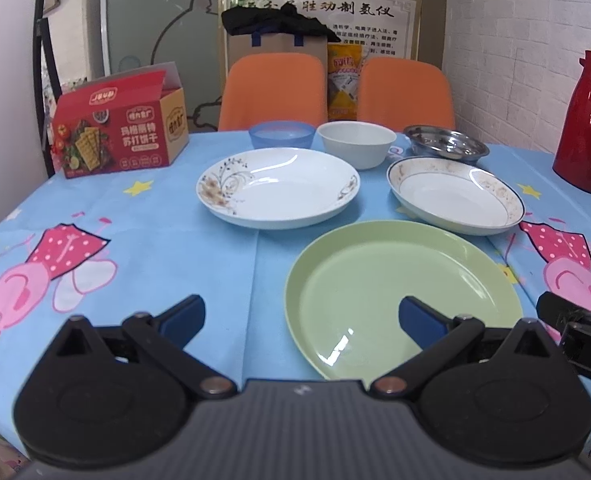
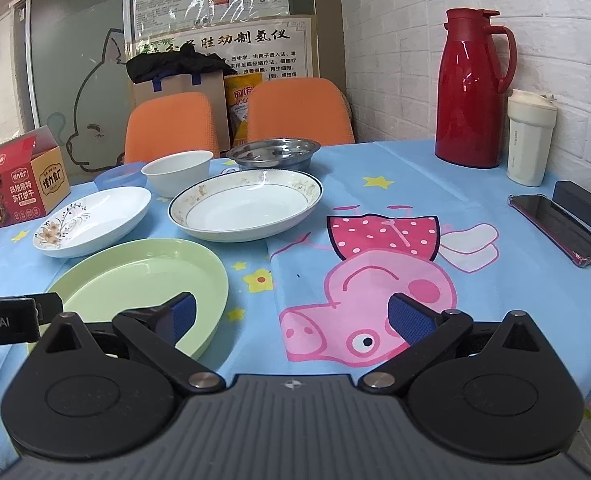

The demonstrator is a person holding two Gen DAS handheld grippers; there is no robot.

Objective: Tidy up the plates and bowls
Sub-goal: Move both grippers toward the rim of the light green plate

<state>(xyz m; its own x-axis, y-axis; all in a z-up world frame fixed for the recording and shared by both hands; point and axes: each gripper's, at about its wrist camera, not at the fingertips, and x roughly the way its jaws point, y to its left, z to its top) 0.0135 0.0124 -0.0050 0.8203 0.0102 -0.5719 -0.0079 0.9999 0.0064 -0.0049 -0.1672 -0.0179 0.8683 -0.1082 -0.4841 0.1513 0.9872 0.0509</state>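
Note:
A green plate (image 1: 399,292) lies nearest on the blue tablecloth, also in the right wrist view (image 2: 143,280). Behind it are a floral white plate (image 1: 277,186) (image 2: 91,220) and a blue-rimmed white plate (image 1: 455,196) (image 2: 247,208). Further back stand a blue bowl (image 1: 281,134) (image 2: 117,178), a white bowl (image 1: 357,142) (image 2: 177,172) and a steel dish (image 1: 445,144) (image 2: 273,152). My left gripper (image 1: 301,320) is open and empty, its right finger over the green plate's near part. My right gripper (image 2: 291,318) is open and empty, just right of the green plate.
A red cracker box (image 1: 119,128) stands at the back left. A red thermos (image 2: 471,88), a white cup (image 2: 529,136), a phone (image 2: 559,228) and a black case (image 2: 587,204) sit along the right side by the wall. Two orange chairs (image 1: 271,92) stand behind the table.

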